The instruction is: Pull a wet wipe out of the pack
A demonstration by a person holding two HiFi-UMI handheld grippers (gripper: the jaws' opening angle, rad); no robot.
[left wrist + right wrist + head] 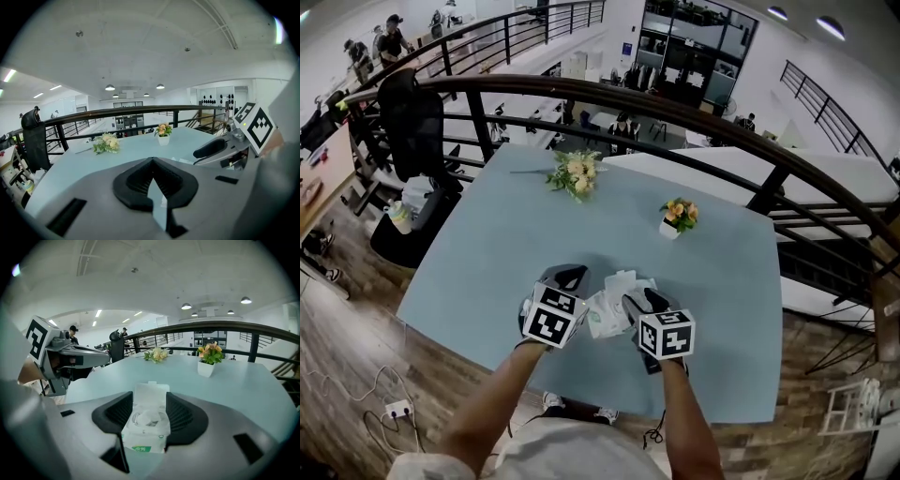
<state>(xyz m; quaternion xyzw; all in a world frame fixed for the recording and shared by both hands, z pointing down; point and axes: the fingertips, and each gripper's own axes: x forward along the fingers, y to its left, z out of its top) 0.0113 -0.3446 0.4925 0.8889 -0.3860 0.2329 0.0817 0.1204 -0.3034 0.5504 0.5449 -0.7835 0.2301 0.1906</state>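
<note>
Right gripper (149, 401) is clamped on the pack (146, 425): both black pads press its long sides, as the right gripper view shows. The lid (150, 391) is flipped open toward the far end. A wipe (149, 417) bunches in the oval opening. A green label sits at the near end. The pack is white and soft, held slightly off the table (243, 380).

Left gripper (152, 161) has its jaws together at the tips, with nothing seen between them, only a sliver of table (117, 154) through the gap. The left gripper view does not show the pack. It catches the right gripper (220, 147) off to the right.

The head view shows what neither gripper view does. Both grippers sit side by side over the table's (581, 234) near edge. The left gripper (567, 277) and right gripper (639, 302) have the pack (607, 317) between them. White ruffled material sticks out at the pack's far end; lid or wipe, cannot tell there.

Farther out, a bouquet (575, 174) lies flat near the far edge. A small flower pot (678, 217) stands to its right. Both are well apart from the grippers, with bare table between. A dark railing (675, 112) curves behind the table. A black chair (412, 122) is off the far-left corner.
</note>
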